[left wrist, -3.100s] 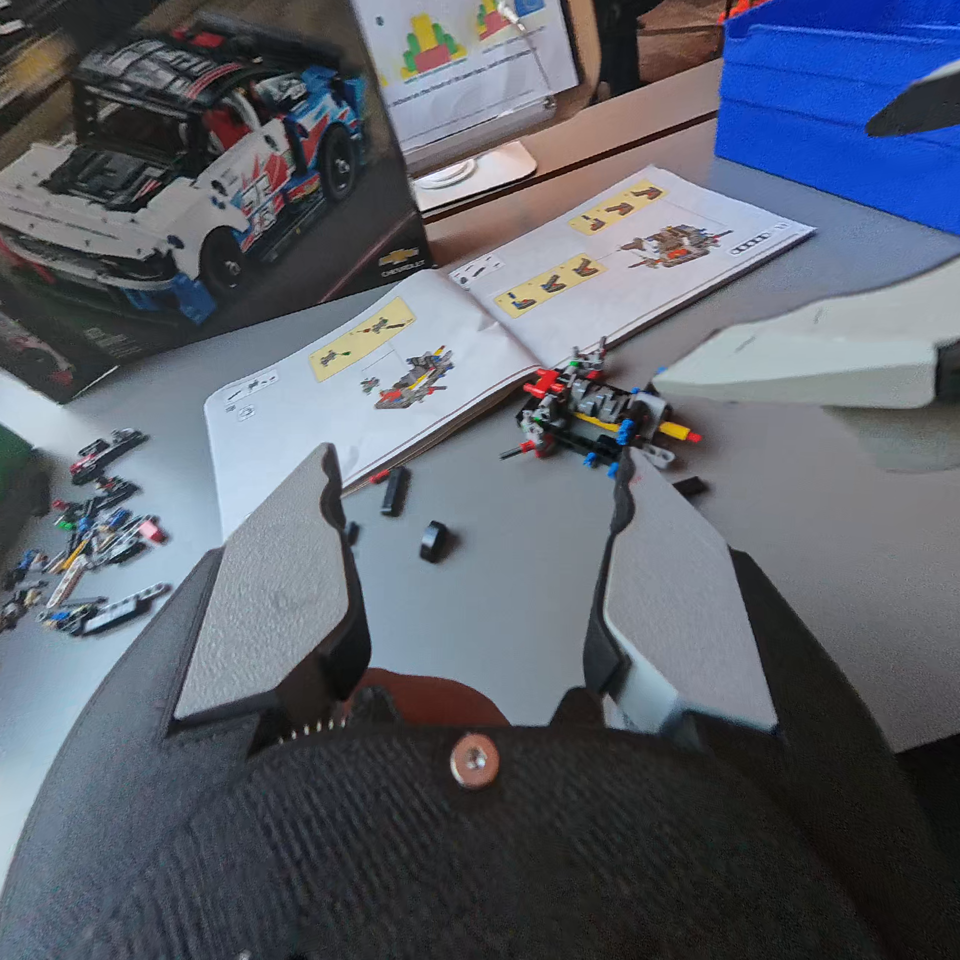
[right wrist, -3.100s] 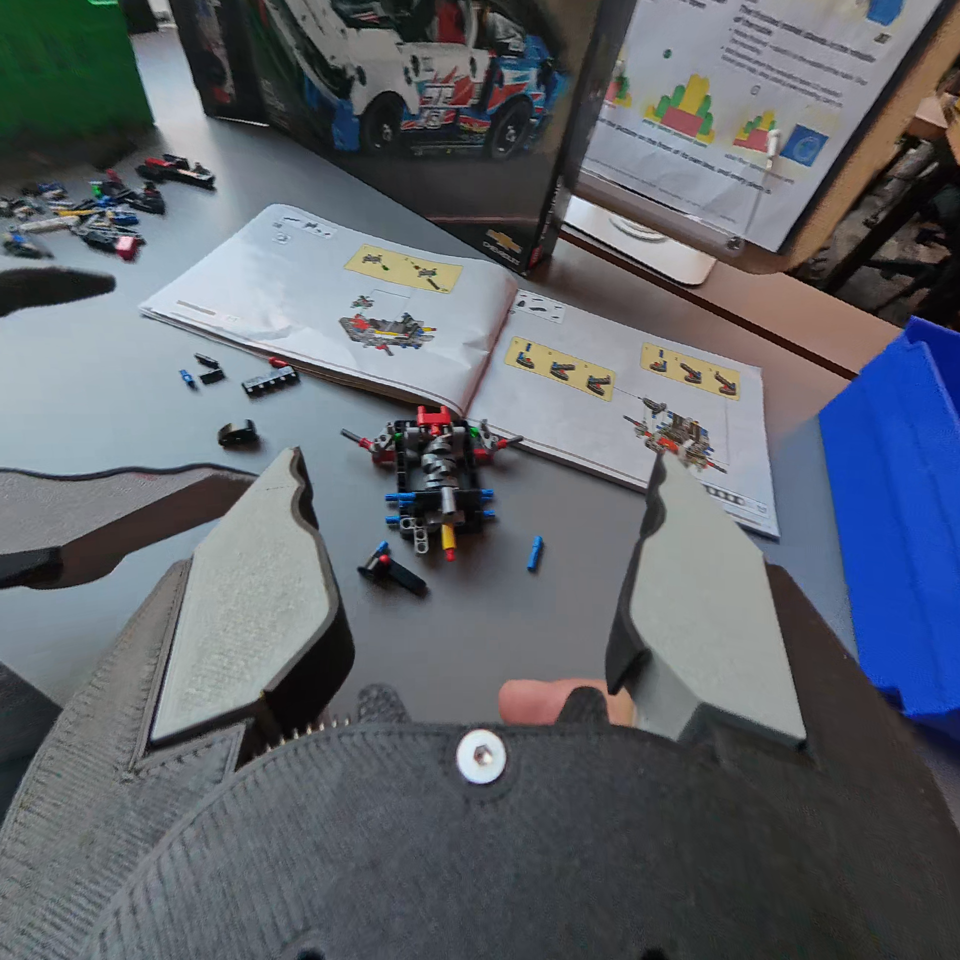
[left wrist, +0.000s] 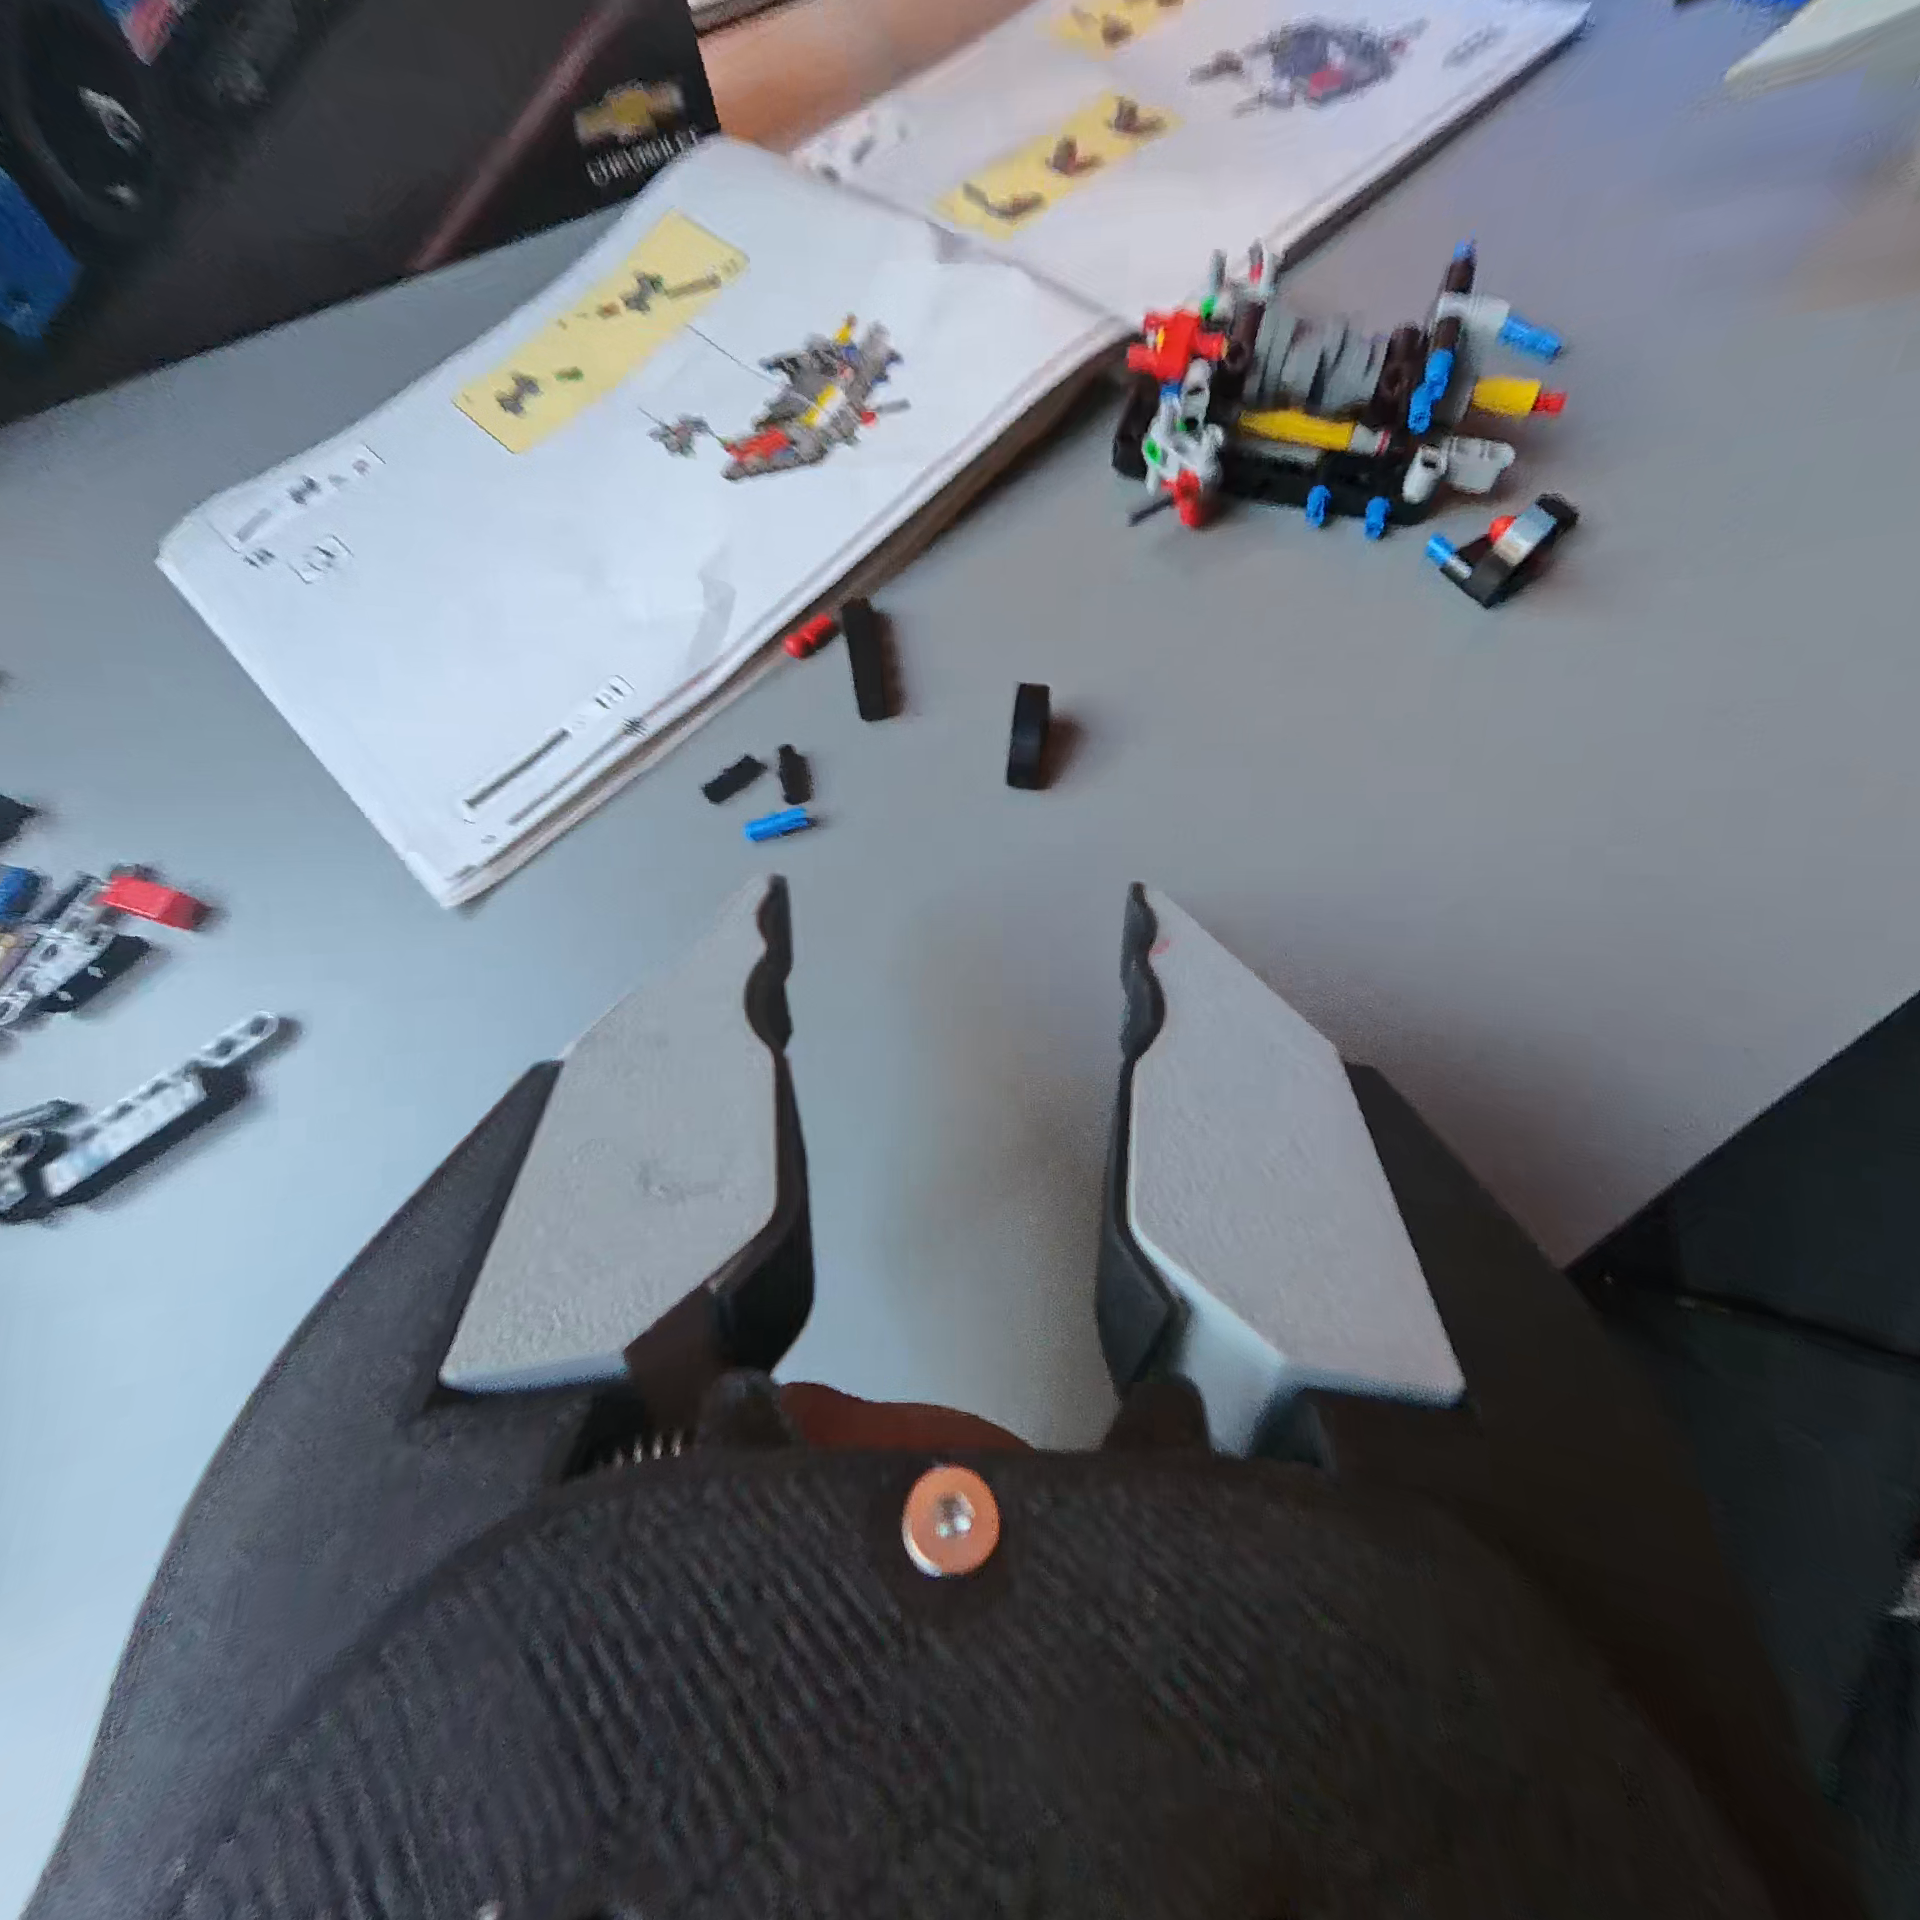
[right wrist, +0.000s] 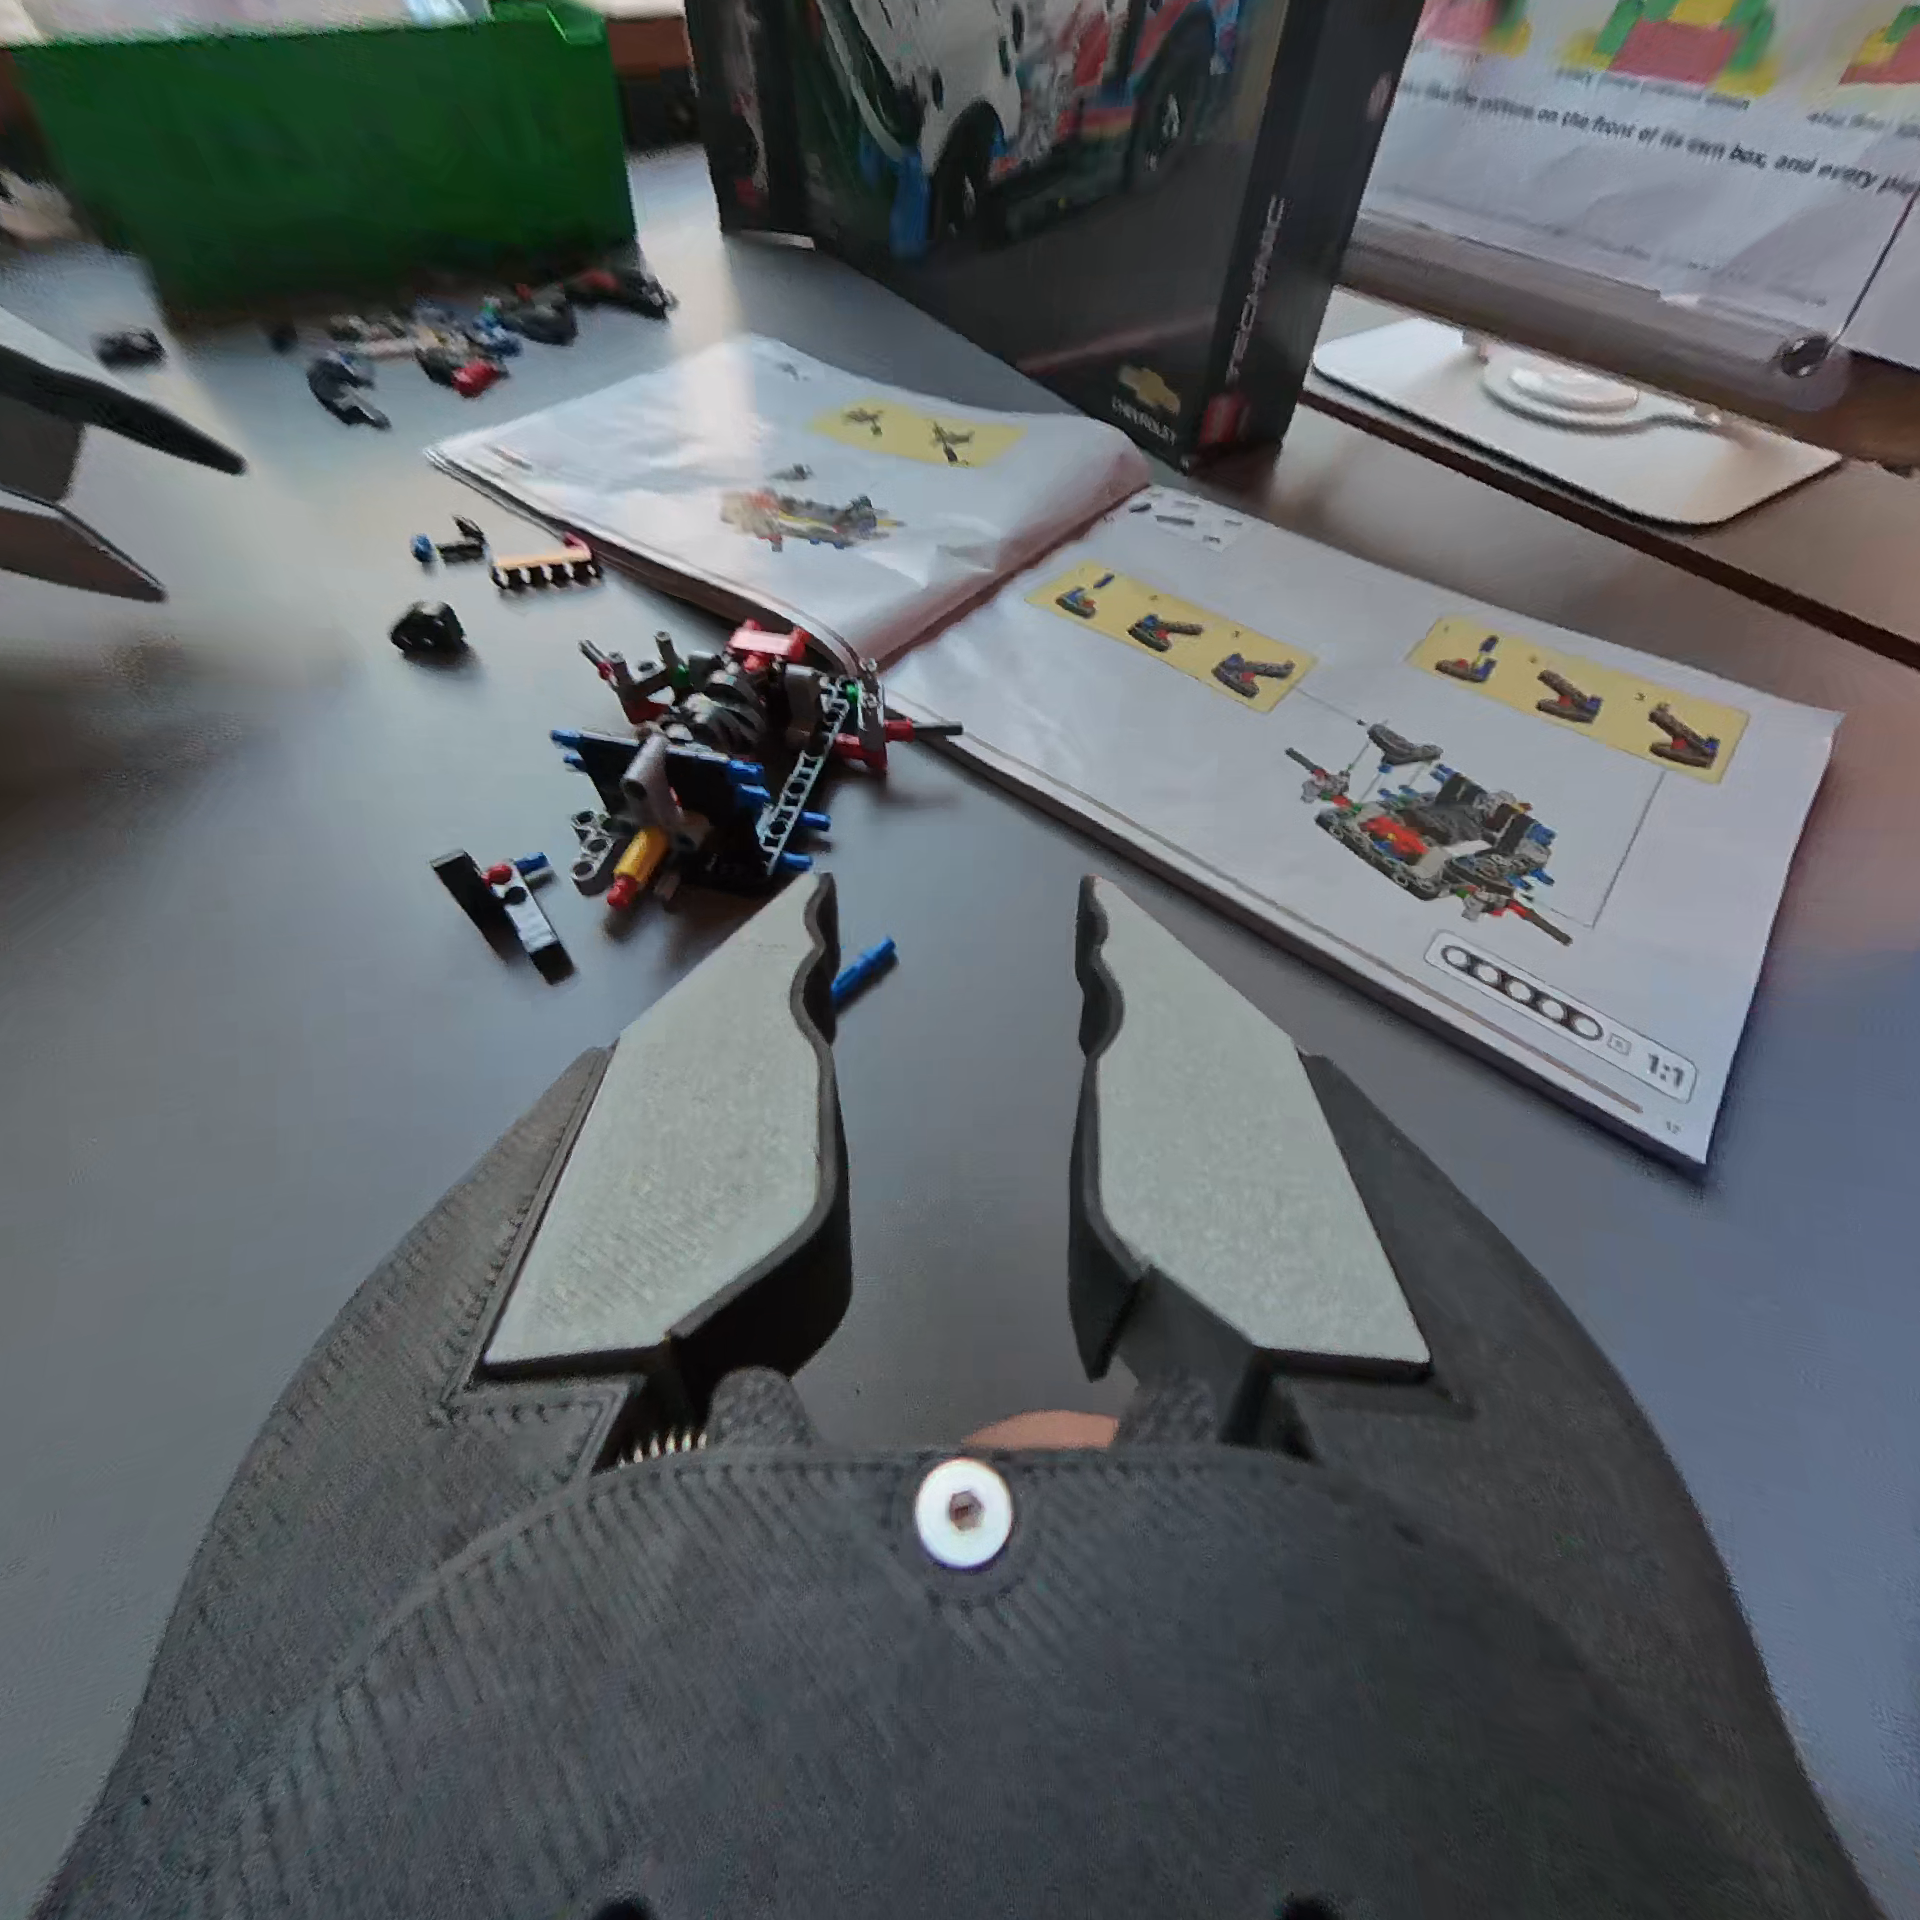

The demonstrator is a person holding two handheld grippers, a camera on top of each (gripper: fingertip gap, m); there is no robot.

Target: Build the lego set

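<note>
A part-built lego assembly [left wrist: 1320, 416] of black, grey, red, yellow and blue parts sits on the grey table beside the open instruction booklet [left wrist: 582, 499]; it also shows in the right wrist view [right wrist: 717, 769]. My left gripper [left wrist: 954, 909] is open and empty, just short of a black ring piece [left wrist: 1029, 736], a blue pin [left wrist: 779, 826] and small black pieces [left wrist: 758, 777]. My right gripper [right wrist: 951, 904] is open and empty, near the assembly, with a loose blue pin [right wrist: 864, 966] by its left finger. A small black sub-piece [right wrist: 504, 899] lies left of it.
A pile of loose parts [left wrist: 94, 1039] lies at the left. The set's box [right wrist: 1039, 187] stands behind the booklet [right wrist: 1351, 790], a green bin [right wrist: 322, 145] at back left, a sign stand [right wrist: 1558, 416] at back right. The table edge [left wrist: 1714, 1101] drops off at right. There is about 30 cm between the tips of the two grippers. The blue pin [left wrist: 779, 826] is closer to my left gripper, around 5 cm from its tips; the right tips are 30 cm off. It is also in sight in the right wrist view [right wrist: 416, 541]. The small black sub-piece [right wrist: 504, 899] sits 12 cm or so from the ends of my right fingers.
Both grippers have dropped lower and moved closer to the table, and their jaws have narrowed. The right one now sits beside the loose blue pin. The assembly lies turned from before.
</note>
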